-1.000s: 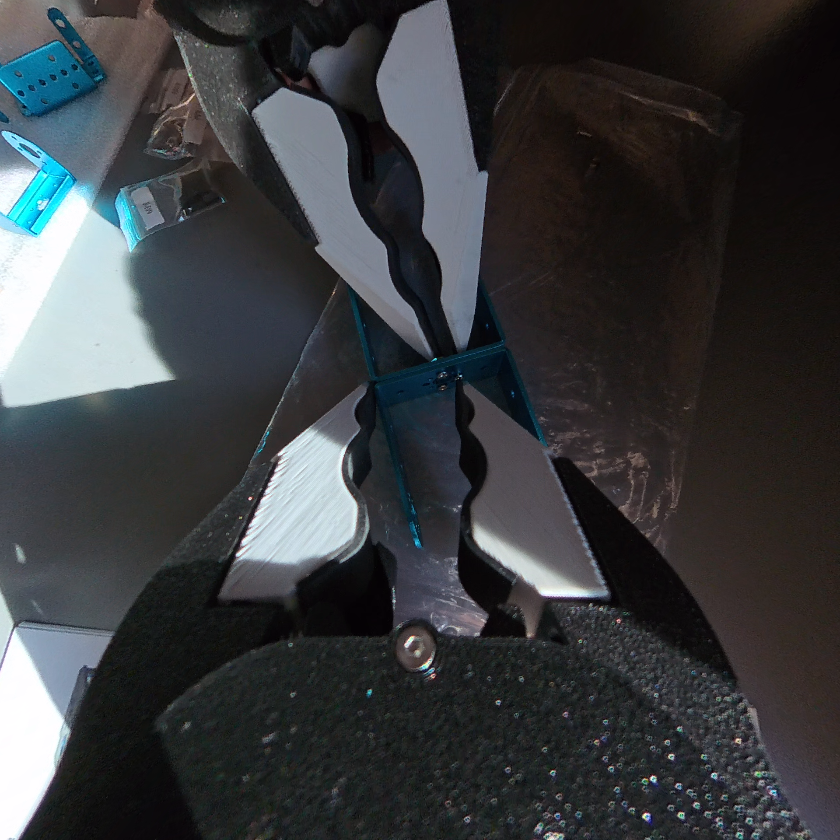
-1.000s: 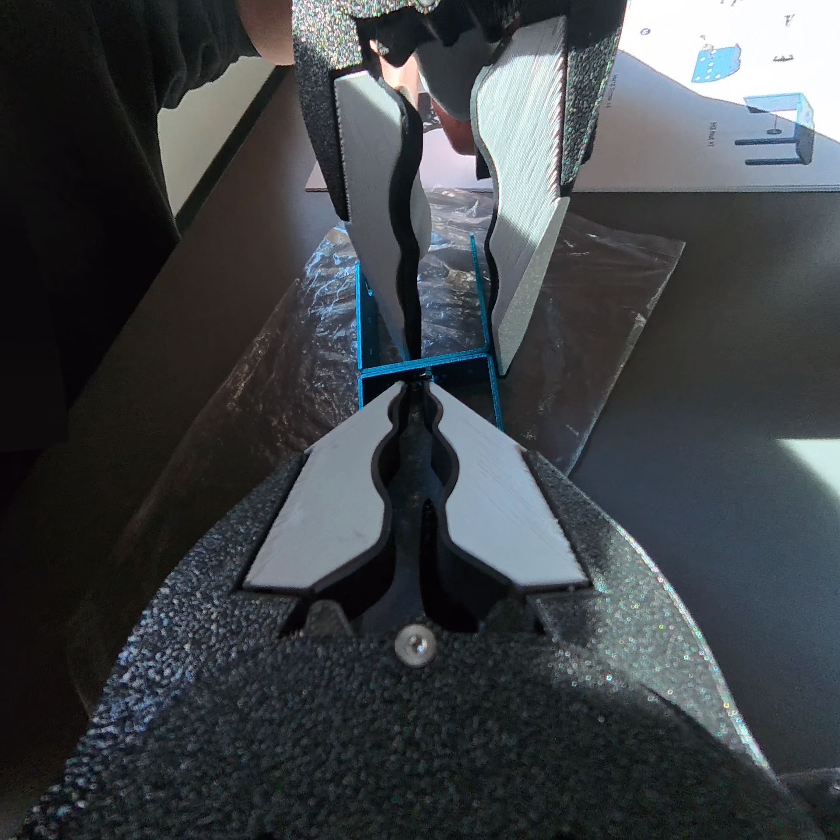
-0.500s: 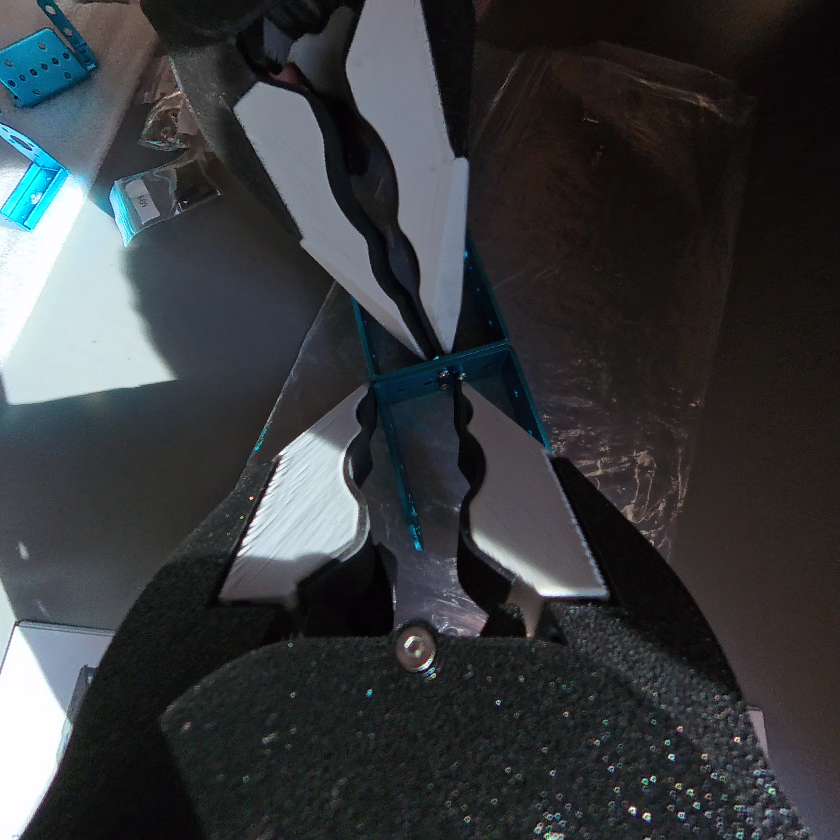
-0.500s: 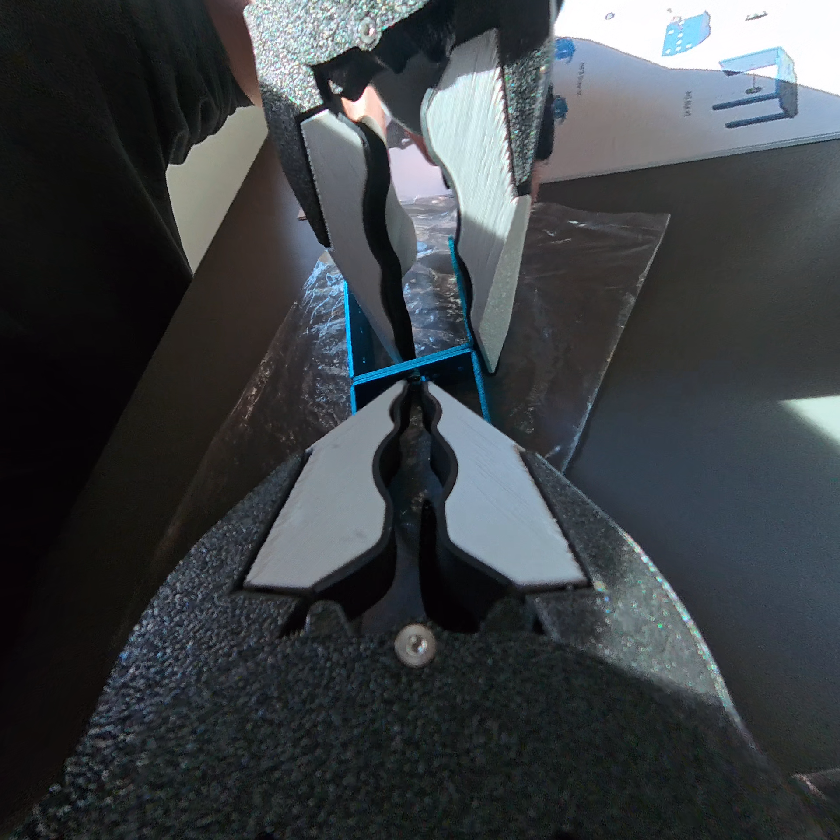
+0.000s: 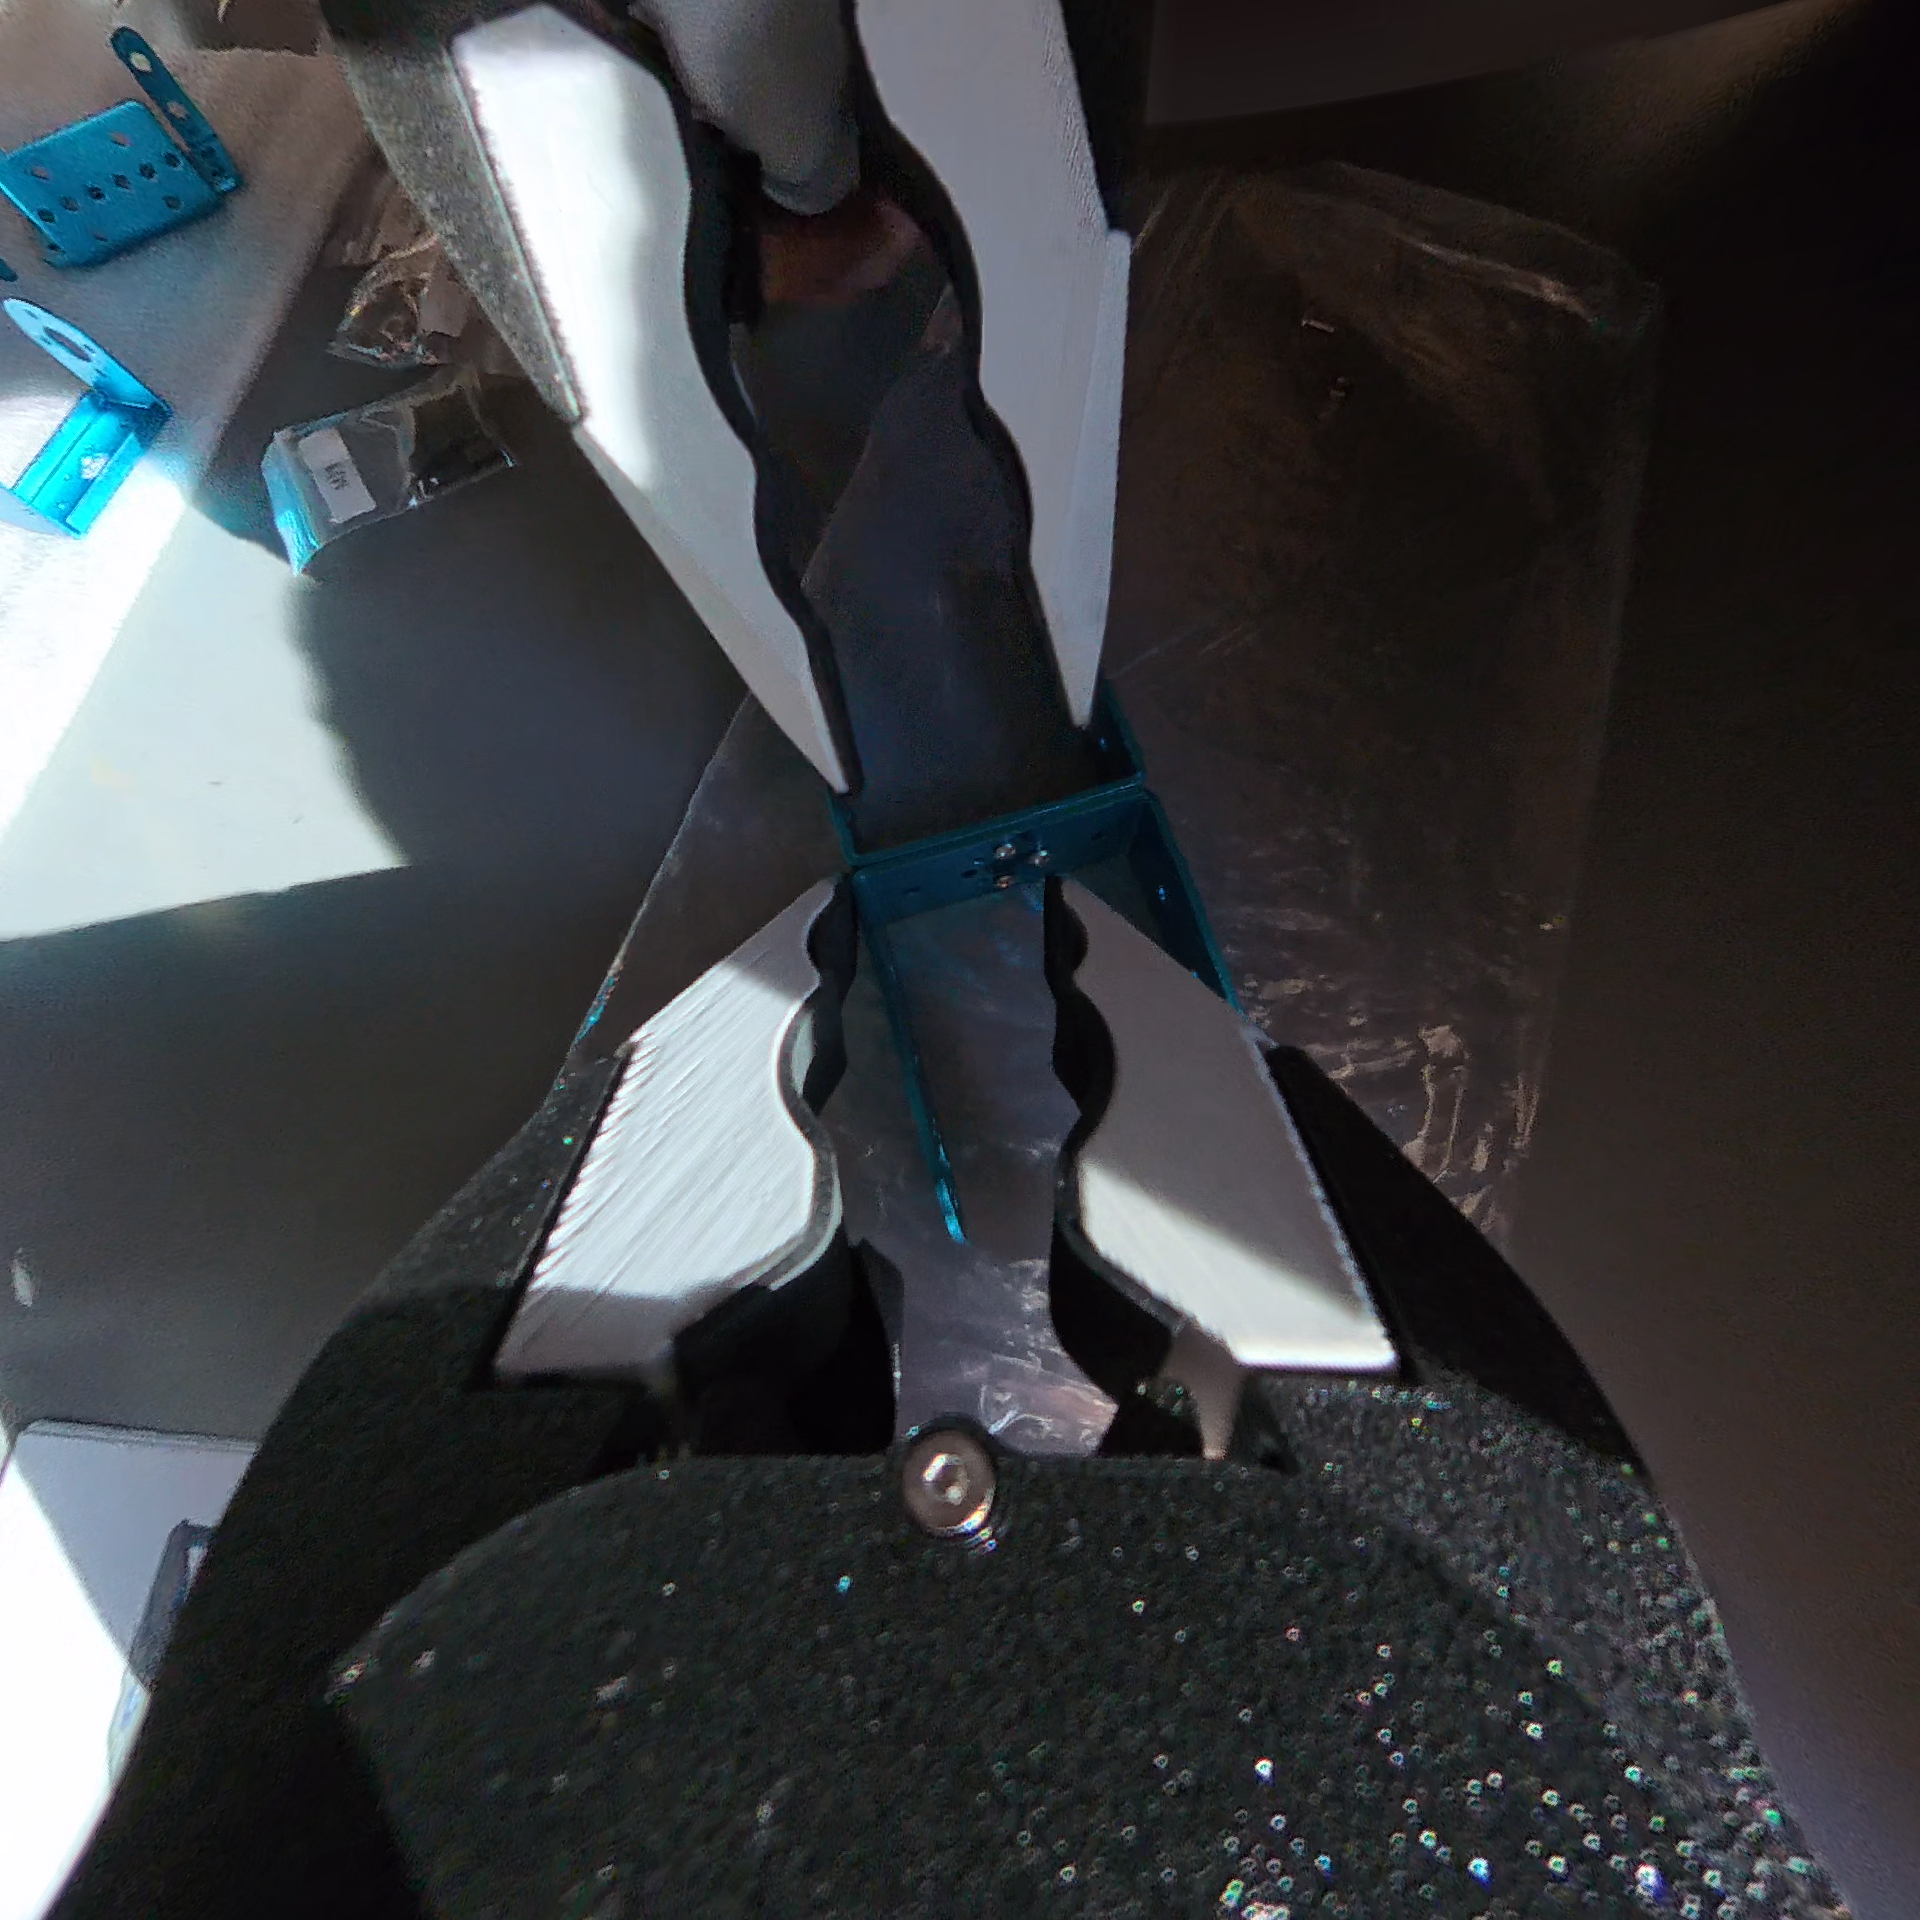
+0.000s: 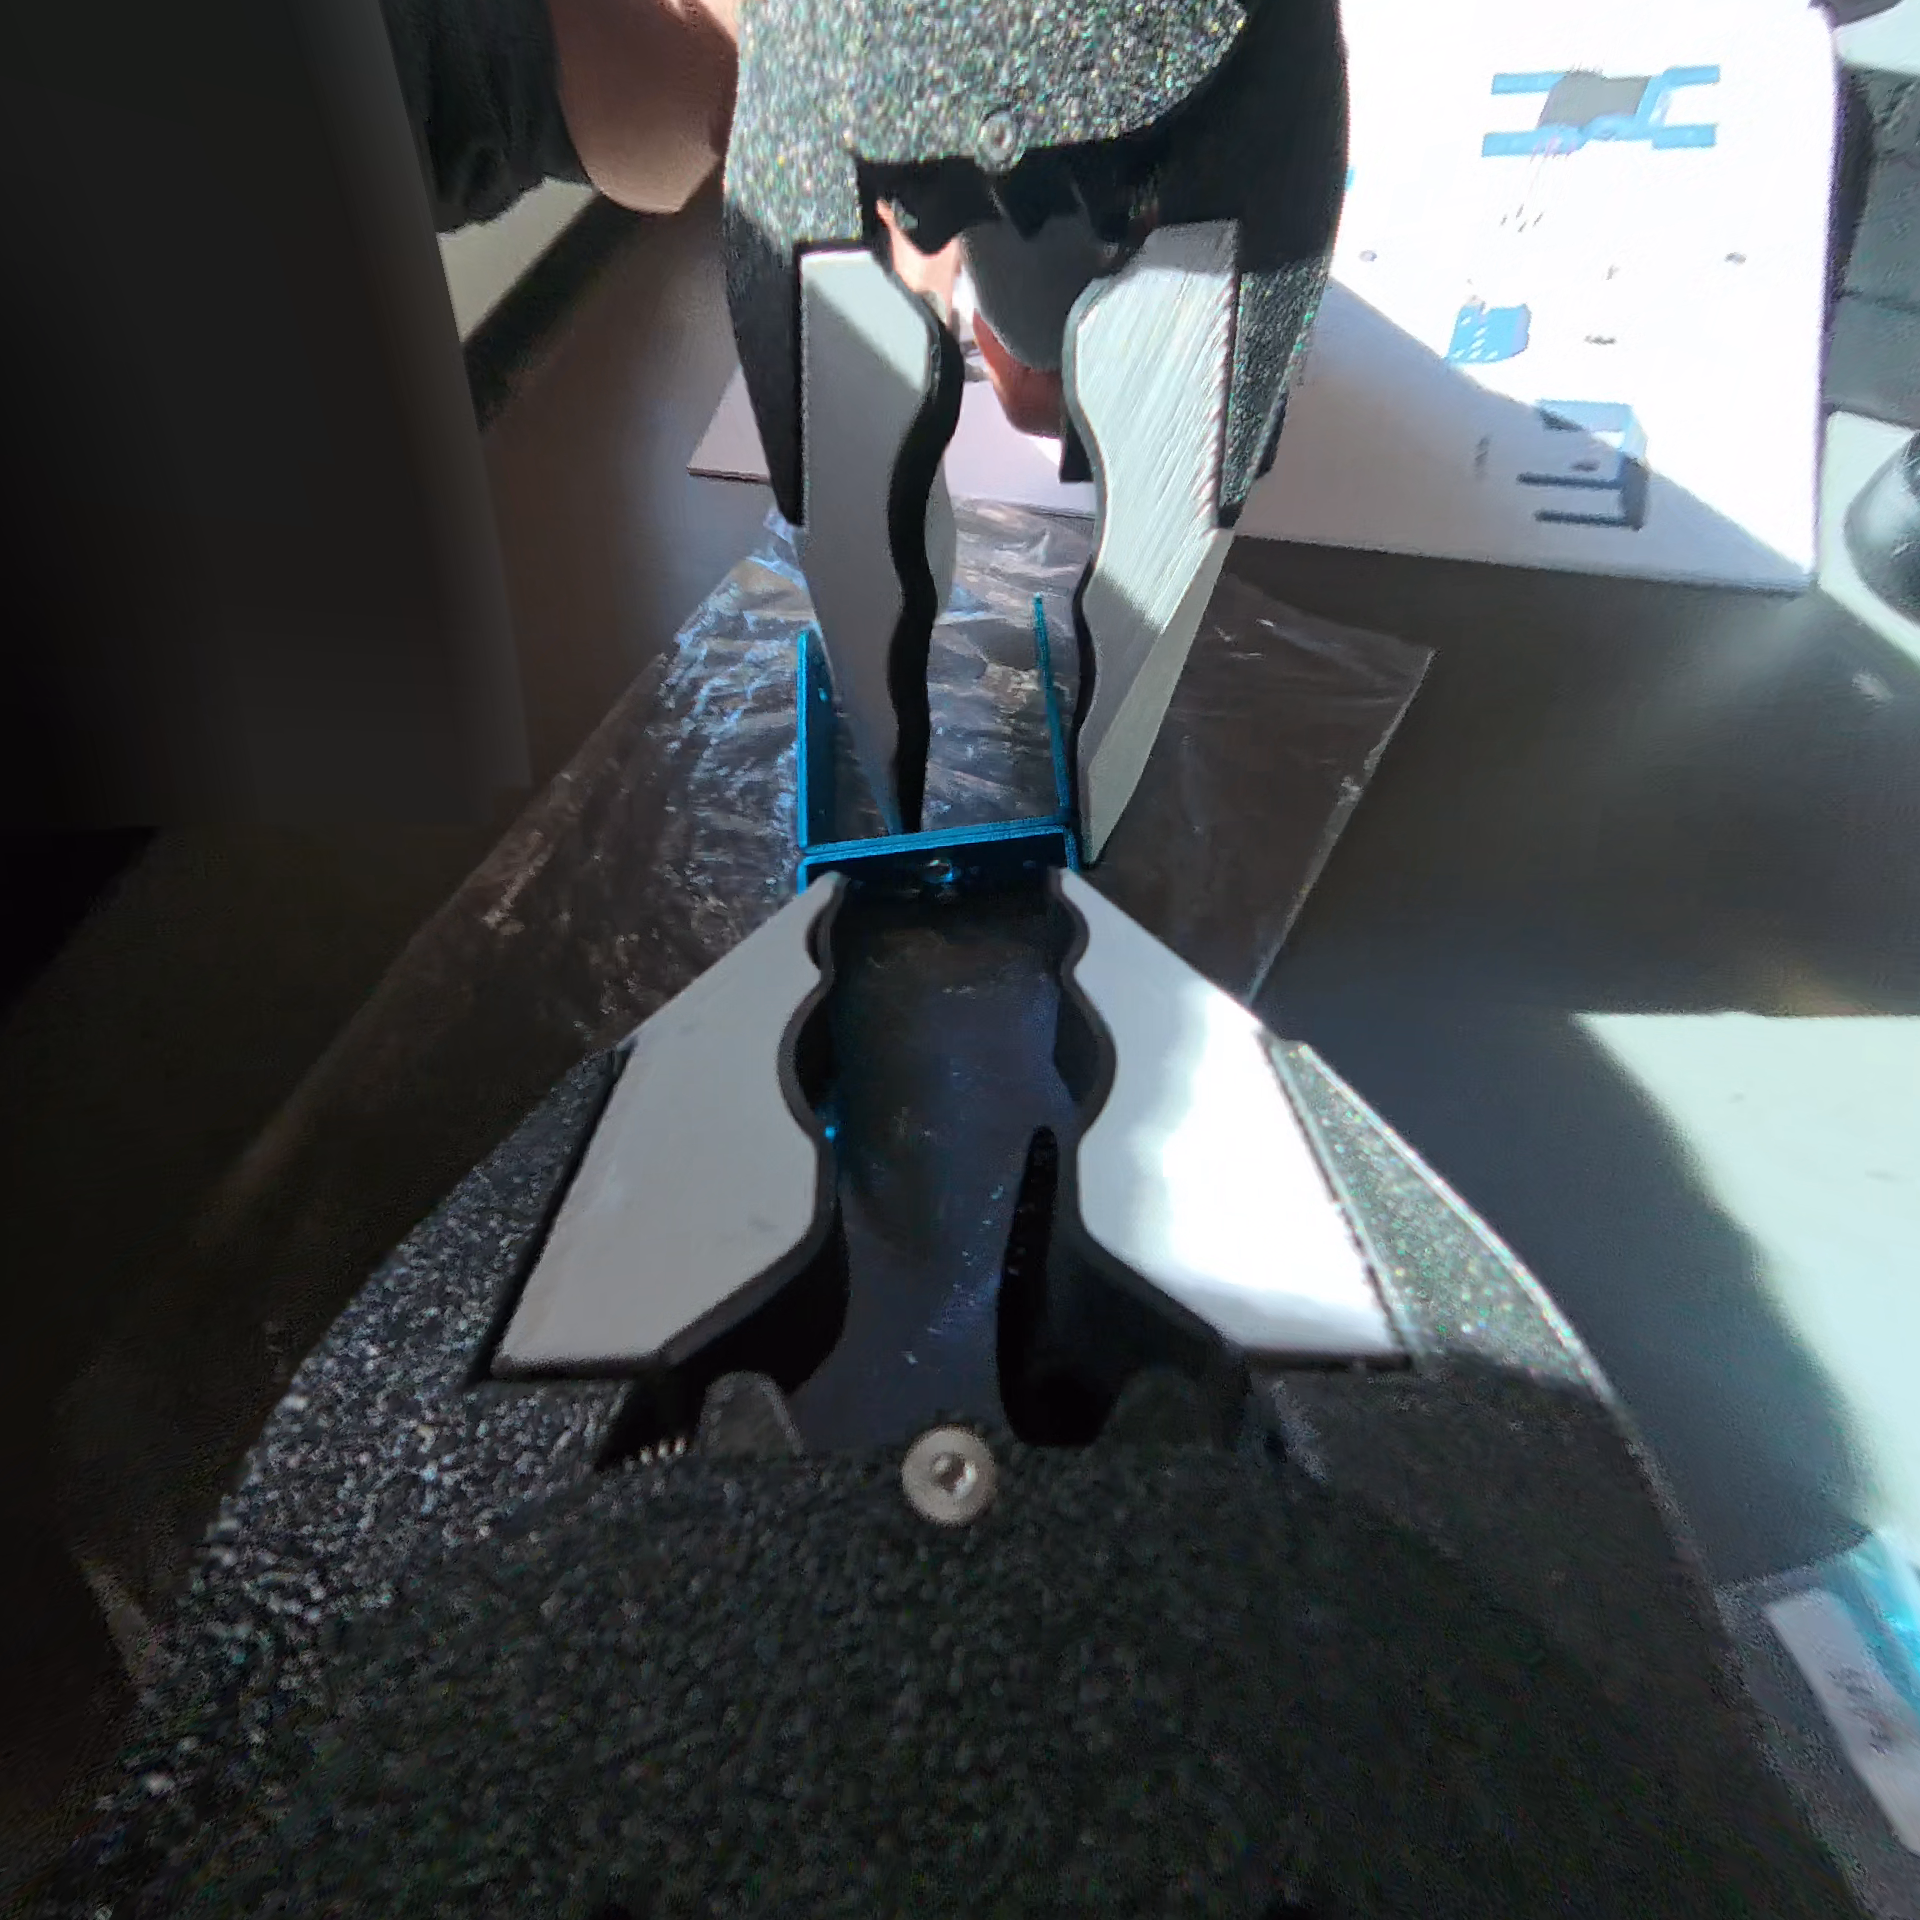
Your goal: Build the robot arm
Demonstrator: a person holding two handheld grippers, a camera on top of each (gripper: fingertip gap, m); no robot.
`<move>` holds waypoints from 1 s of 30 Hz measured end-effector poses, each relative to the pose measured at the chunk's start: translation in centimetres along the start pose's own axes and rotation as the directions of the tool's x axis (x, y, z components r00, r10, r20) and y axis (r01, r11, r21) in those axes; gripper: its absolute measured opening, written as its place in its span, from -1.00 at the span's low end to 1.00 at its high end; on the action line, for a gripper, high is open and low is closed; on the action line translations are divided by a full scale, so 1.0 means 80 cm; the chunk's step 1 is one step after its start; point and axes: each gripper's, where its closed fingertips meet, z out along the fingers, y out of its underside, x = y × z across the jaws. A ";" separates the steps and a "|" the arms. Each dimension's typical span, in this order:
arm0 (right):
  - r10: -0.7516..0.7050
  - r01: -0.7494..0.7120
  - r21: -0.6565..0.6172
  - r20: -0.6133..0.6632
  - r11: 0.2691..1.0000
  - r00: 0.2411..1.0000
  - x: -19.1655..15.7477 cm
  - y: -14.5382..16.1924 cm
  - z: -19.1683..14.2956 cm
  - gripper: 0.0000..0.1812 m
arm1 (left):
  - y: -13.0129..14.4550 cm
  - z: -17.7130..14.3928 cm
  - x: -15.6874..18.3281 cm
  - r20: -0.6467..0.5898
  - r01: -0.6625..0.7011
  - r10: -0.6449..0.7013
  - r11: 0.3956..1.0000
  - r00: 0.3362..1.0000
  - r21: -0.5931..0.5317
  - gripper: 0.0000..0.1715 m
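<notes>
Lying at the left, toward the far edge of the desk (image 5: 436,1039), are loose blue metal pieces (image 5: 104,187) and a small parts bag (image 5: 384,478), all well apart from the grippers. In the middle, a clear plastic bag (image 5: 1403,623) is spread flat on the desk, and the blue bracket (image 5: 935,868) stands on it, a cross plate with side walls running both ways.

The left gripper (image 5: 945,894) is as it was a second ago: its tongs are spread, straddling one side wall of the bracket, one finger inside the channel and one outside, with no squeeze on the wall that I can see.

The change is opposite it. The right gripper (image 6: 951,883), whose tongs were pressed together against the middle of the cross plate half a second ago, now has them spread about as wide as the plate, tips just beside its two ends. Whether they touch it I cannot tell. So neither gripper is pinching the bracket, which rests on the bag.

At the right in the right wrist view, a printed sheet (image 6: 1558,312) lies beyond the bag.
</notes>
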 end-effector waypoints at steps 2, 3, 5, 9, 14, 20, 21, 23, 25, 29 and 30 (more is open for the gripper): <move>-0.057 0.057 -0.008 -0.035 0.998 0.998 0.005 0.002 0.000 -0.59 | 0.000 -0.001 -0.001 -0.004 0.015 -0.015 1.000 1.000 0.004 -0.55; -0.057 0.057 -0.008 -0.028 0.998 0.998 0.004 0.002 0.000 -0.58 | 0.000 0.000 -0.002 -0.006 0.019 -0.019 1.000 1.000 0.002 -0.55; -0.035 0.035 -0.011 -0.026 0.999 0.999 0.008 -0.001 -0.003 -0.43 | 0.001 0.001 -0.001 -0.006 0.018 -0.018 1.000 1.000 -0.004 -0.54; -0.077 0.079 0.026 -0.062 0.997 0.995 0.022 -0.008 -0.024 -0.43 | 0.003 0.003 -0.002 -0.004 0.024 -0.024 1.000 1.000 -0.019 -0.55; -0.059 0.056 -0.102 -0.022 0.993 0.998 0.025 0.021 0.001 -0.23 | 0.001 0.004 -0.002 -0.020 0.058 -0.058 0.998 0.998 -0.013 -0.54; -0.124 0.118 -0.125 -0.044 0.985 0.991 0.021 0.022 0.011 -0.31 | 0.000 0.007 -0.002 -0.034 0.086 -0.087 0.996 0.996 -0.019 -0.54; -0.125 0.118 -0.128 -0.048 0.985 0.991 0.022 0.023 0.013 -0.31 | 0.000 0.007 -0.002 -0.035 0.087 -0.088 0.996 0.996 -0.020 -0.54; -0.126 0.121 -0.124 -0.040 0.985 0.991 0.019 0.021 0.014 -0.31 | 0.000 0.008 -0.002 -0.033 0.083 -0.084 0.996 0.996 -0.023 -0.59; -0.131 0.125 -0.123 -0.040 0.985 0.991 0.018 0.020 0.015 -0.32 | 0.000 0.008 -0.001 -0.034 0.080 -0.081 0.997 0.996 -0.024 -0.60; -0.124 0.119 -0.112 -0.042 0.987 0.991 0.018 0.018 0.014 -0.33 | 0.001 0.009 -0.001 -0.030 0.076 -0.077 0.997 0.997 -0.031 -0.60; -0.120 0.115 -0.105 -0.043 0.988 0.992 0.019 0.017 0.013 -0.35 | 0.001 0.009 -0.001 -0.029 0.076 -0.077 0.997 0.997 -0.032 -0.61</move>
